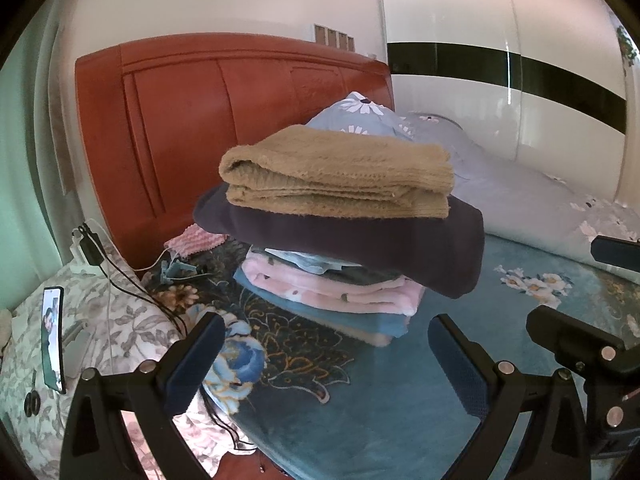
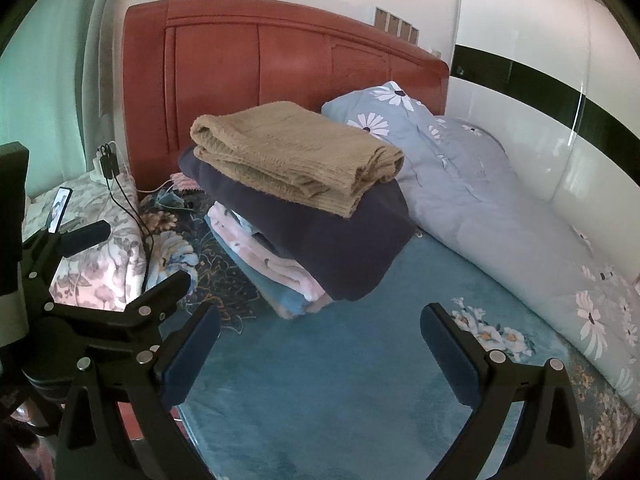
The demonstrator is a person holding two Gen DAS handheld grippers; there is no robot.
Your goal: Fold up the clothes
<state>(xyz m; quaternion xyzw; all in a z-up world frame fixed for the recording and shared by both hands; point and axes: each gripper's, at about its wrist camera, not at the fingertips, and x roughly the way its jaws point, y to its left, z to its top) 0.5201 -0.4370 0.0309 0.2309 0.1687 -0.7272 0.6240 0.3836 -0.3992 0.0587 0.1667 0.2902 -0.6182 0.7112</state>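
Note:
A stack of folded clothes stands on the teal floral bed cover (image 1: 380, 400). A tan knit sweater (image 1: 340, 172) lies on top, over a dark navy garment (image 1: 360, 240), pink floral pieces (image 1: 328, 288) and a blue piece (image 1: 320, 312) at the bottom. The same stack shows in the right wrist view, with the tan sweater (image 2: 296, 156) over the navy garment (image 2: 320, 240). My left gripper (image 1: 326, 344) is open and empty, in front of the stack. My right gripper (image 2: 320, 332) is open and empty, over bare bed cover (image 2: 340, 380) in front of the stack.
A red headboard (image 1: 200, 120) stands behind the stack. A pale blue daisy-print quilt (image 2: 480, 200) lies rolled along the right, by a white wardrobe (image 1: 500, 60). At the left lie a floral pillow (image 1: 100, 320), a phone (image 1: 53, 338), scissors (image 1: 32, 402) and charger cables (image 1: 120, 280).

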